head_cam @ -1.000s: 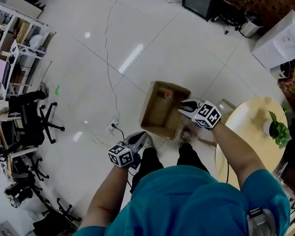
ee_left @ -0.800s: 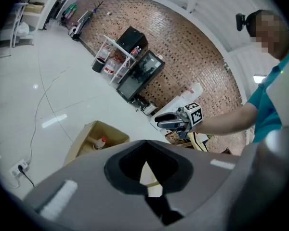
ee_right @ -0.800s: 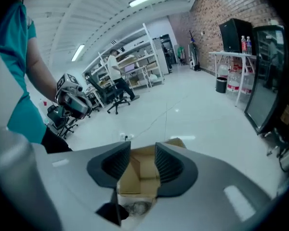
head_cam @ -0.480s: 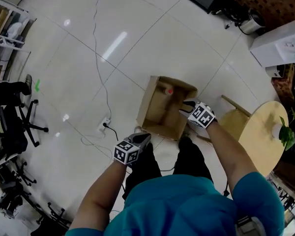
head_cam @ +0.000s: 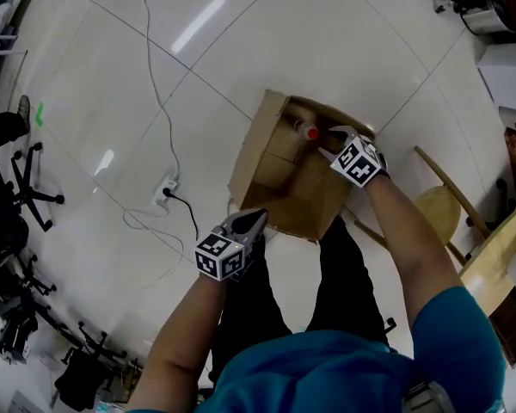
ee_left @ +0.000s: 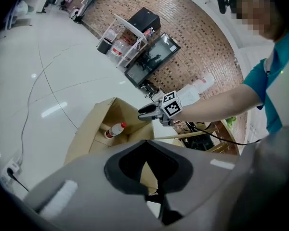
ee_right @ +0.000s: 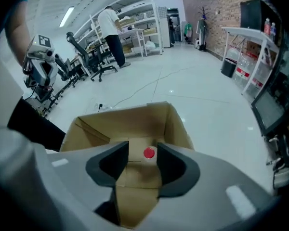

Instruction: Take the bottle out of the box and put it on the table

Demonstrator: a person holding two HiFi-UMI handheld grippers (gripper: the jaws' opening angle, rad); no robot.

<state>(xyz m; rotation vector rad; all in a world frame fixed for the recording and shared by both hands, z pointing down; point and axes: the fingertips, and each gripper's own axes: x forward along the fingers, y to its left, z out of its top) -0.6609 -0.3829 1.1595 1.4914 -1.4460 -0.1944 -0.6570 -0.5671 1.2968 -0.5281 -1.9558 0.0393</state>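
Note:
An open cardboard box (head_cam: pixel 275 179) stands on the white floor. Inside it, at the far end, lies a clear bottle (head_cam: pixel 303 130) with a red cap (ee_right: pixel 149 153). My right gripper (head_cam: pixel 328 138) hangs over the box's far corner, just above the cap. It is open and its jaws have just been opening, with the cap in the gap beyond its tips and nothing gripped. My left gripper (head_cam: pixel 256 220) hovers at the box's near edge, shut and empty. The left gripper view shows the bottle (ee_left: pixel 114 129) and the right gripper (ee_left: pixel 148 113) above it.
A round wooden table (head_cam: pixel 499 265) and a wooden stool (head_cam: pixel 439 213) stand to the right of the box. A power strip (head_cam: pixel 165 194) with cables lies on the floor to the left, near office chairs (head_cam: pixel 13 196). A person (ee_right: pixel 108 23) stands by distant shelves.
Both grippers have dropped toward the box. The right one moved from the box's right edge to over the bottle and opened wider. The box now looks larger in the head view.

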